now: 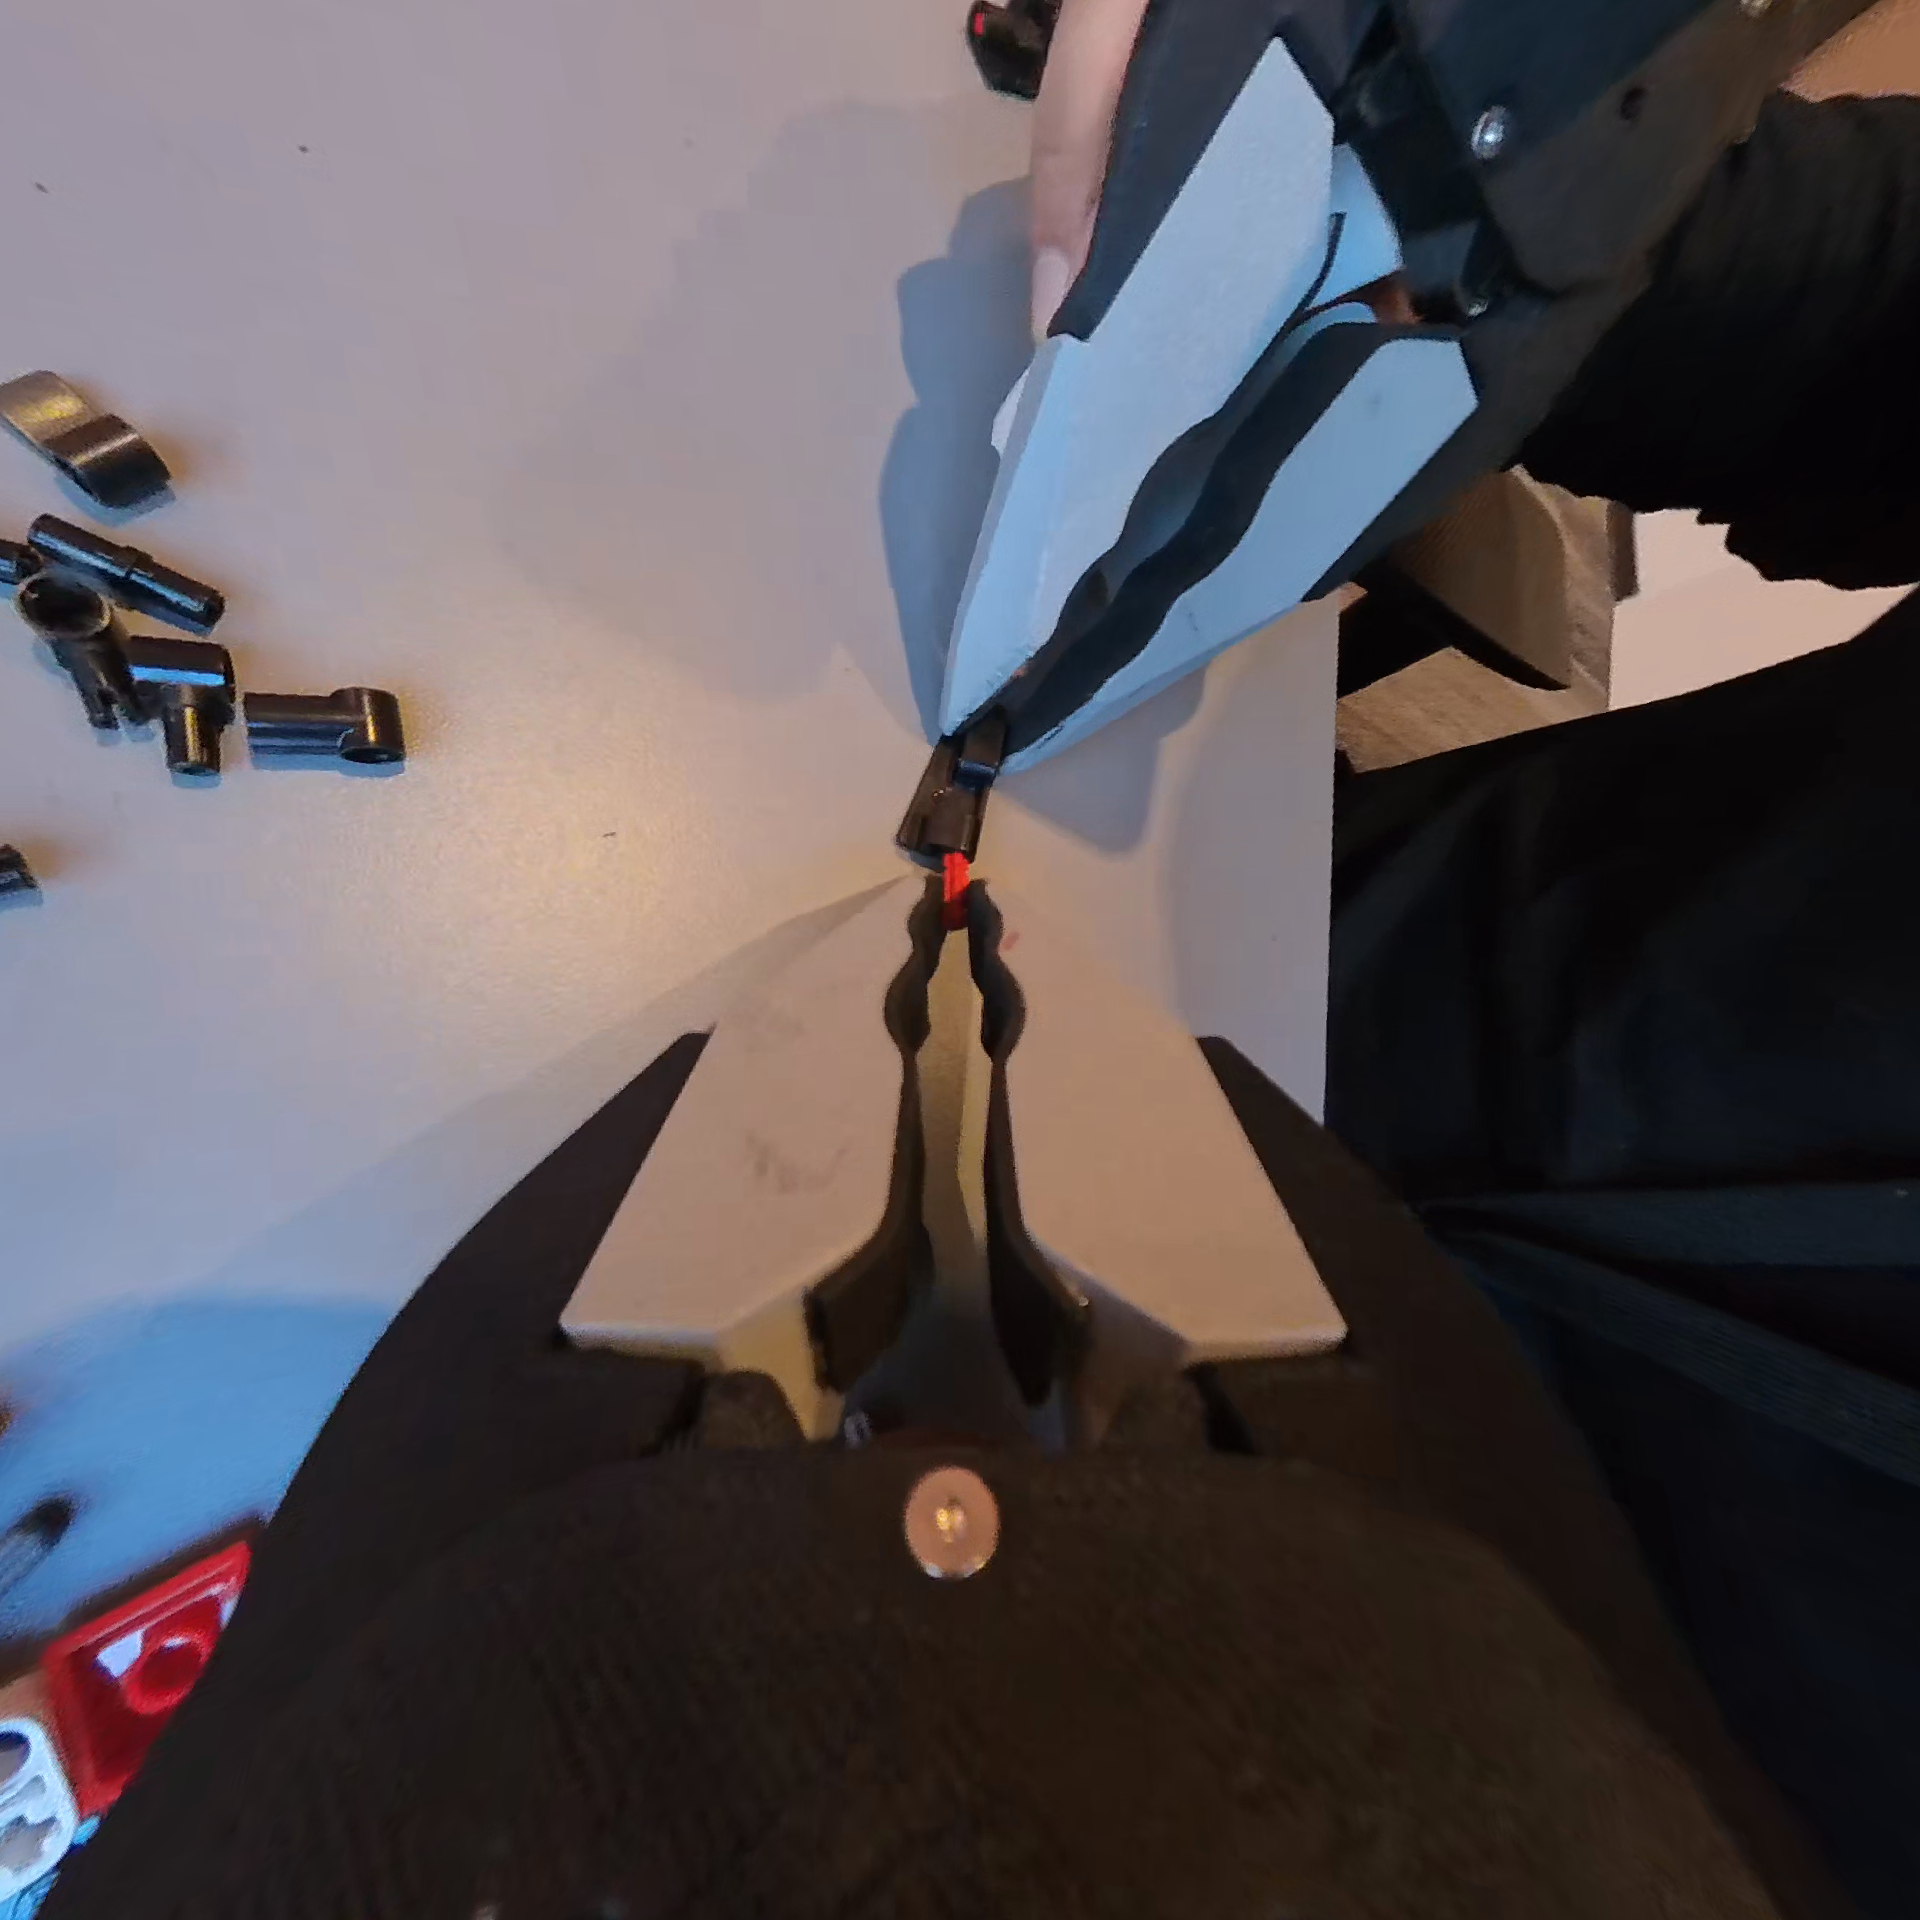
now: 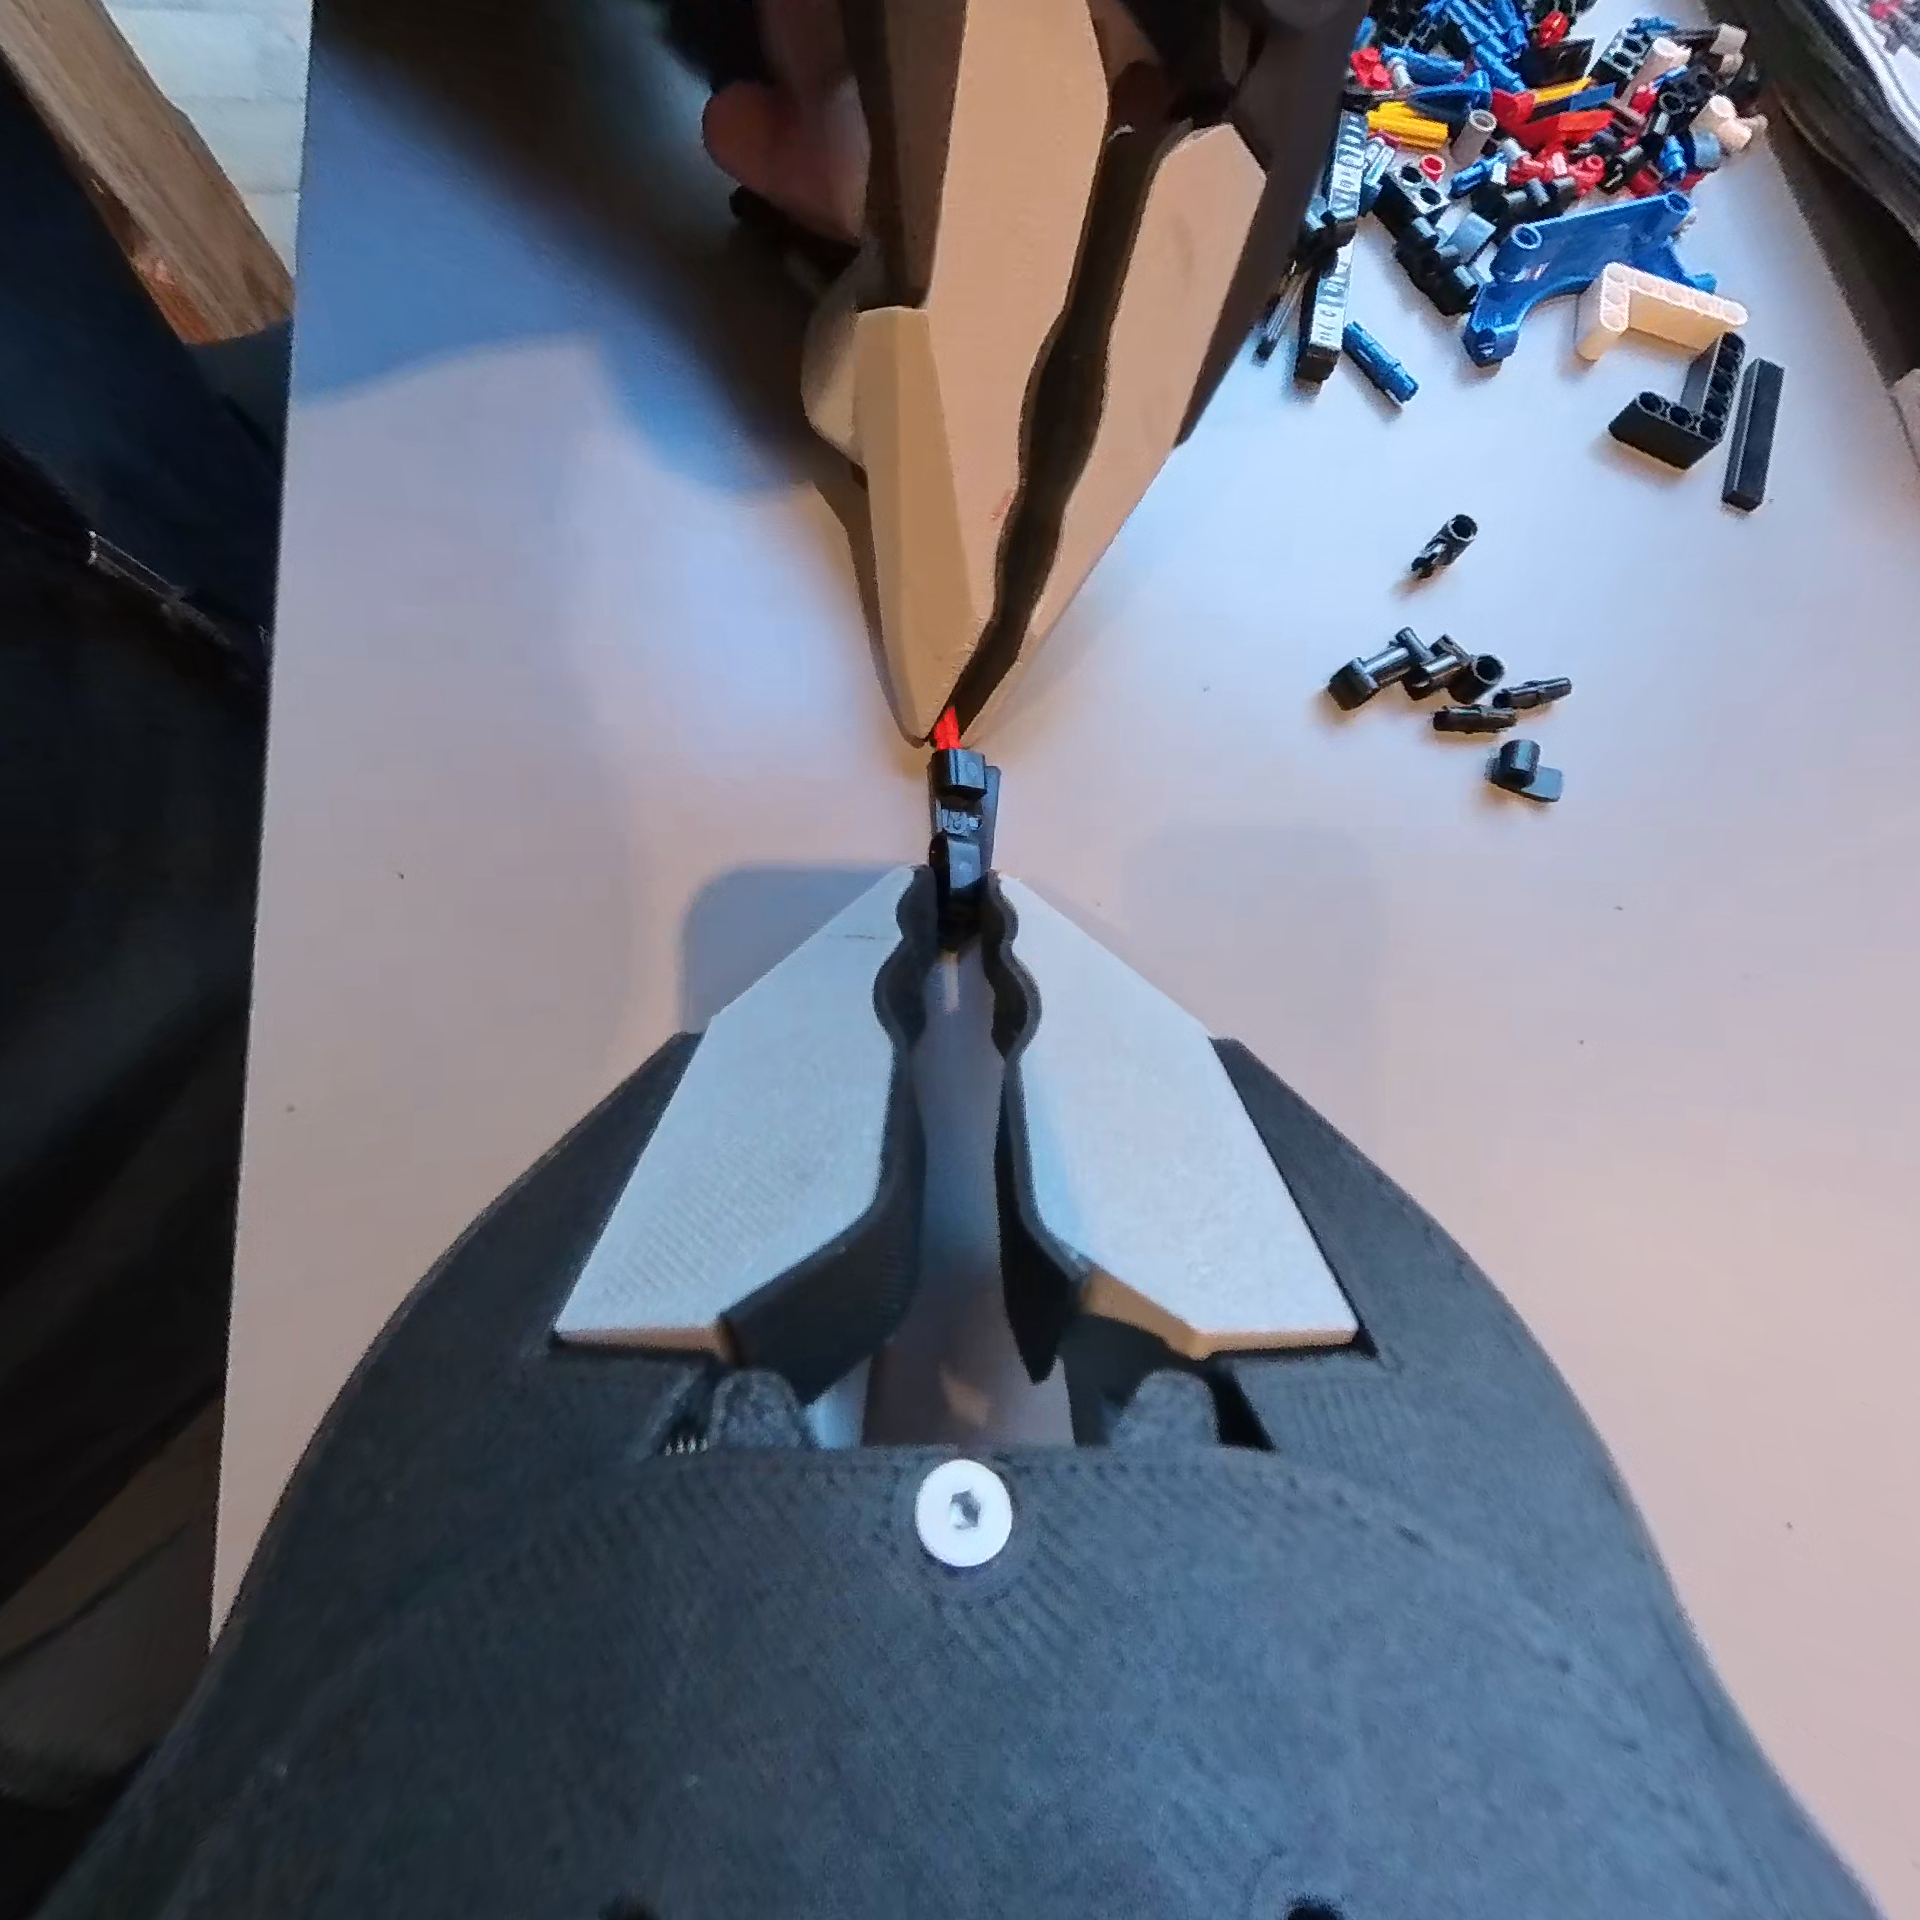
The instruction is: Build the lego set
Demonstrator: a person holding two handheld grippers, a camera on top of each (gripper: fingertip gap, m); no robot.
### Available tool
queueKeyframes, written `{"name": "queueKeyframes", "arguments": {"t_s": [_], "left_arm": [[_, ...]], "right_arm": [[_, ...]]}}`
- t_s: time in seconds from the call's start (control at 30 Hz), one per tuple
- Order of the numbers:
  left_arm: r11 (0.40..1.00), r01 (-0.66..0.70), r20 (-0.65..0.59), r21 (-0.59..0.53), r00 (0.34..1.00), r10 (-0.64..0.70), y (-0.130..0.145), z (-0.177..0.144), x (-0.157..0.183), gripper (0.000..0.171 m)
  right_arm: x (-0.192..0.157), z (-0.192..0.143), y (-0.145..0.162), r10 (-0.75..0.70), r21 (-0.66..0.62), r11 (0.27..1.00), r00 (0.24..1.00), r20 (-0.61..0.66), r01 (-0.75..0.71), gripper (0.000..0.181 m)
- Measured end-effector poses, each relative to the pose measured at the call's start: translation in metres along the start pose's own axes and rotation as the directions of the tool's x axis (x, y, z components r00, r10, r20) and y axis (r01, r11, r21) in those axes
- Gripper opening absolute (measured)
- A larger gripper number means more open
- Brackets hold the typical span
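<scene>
The left gripper (image 1: pixel 954 906) pinches a red axle (image 1: pixel 954 883) — tip to tip with the right gripper (image 2: pixel 961 899), clamped on a black connector (image 2: pixel 961 821) above the white table (image 2: pixel 1351 1039).

The left gripper (image 1: pixel 954 902) has its fingertips pinched almost together, the jaws parted further back. The right gripper (image 2: pixel 961 902) points straight at it, tips nearly meeting, also pinched narrow. A bare hand (image 1: pixel 1065 156) shows behind the right gripper

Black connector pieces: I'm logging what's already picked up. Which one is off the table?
The black connector pinched in the right gripper, meeting the left gripper's red pin. The other loose black pieces lie on the table.
</scene>
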State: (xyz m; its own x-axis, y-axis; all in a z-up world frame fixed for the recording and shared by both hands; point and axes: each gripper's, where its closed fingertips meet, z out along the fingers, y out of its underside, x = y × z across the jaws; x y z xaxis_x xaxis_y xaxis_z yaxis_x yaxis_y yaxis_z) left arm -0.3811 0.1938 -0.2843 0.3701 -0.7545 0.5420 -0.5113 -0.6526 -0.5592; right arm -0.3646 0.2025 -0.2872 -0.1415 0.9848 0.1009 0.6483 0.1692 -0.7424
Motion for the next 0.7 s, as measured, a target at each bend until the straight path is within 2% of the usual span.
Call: {"name": "queueKeyframes", "arguments": {"t_s": [0.2, 0.4, 0.7], "left_arm": [[1.0, 0.009, -0.008, -0.01, 1.0, -0.009, -0.0007, 0.0009, 0.0006, 0.0], [0.996, -0.079, 0.03, -0.039, 0.996, 0.08, -0.0009, 0.0021, 0.0001, 0.0], [0.981, -0.169, -0.03, -0.096, 0.986, 0.167, 0.0015, 0.0025, 0.0023, 0.0]], "right_arm": [[-0.0015, -0.0001, -0.0001, 0.011, 0.0, 1.0, 1.0, 0.007, -0.011, 0.005], [-0.0035, -0.0008, -0.0006, 0.025, 0.005, 1.0, 0.999, 0.046, -0.025, 0.005], [-0.0057, -0.0002, -0.0014, -0.037, 0.014, 0.999, 0.997, 0.072, 0.036, 0.003]]}}
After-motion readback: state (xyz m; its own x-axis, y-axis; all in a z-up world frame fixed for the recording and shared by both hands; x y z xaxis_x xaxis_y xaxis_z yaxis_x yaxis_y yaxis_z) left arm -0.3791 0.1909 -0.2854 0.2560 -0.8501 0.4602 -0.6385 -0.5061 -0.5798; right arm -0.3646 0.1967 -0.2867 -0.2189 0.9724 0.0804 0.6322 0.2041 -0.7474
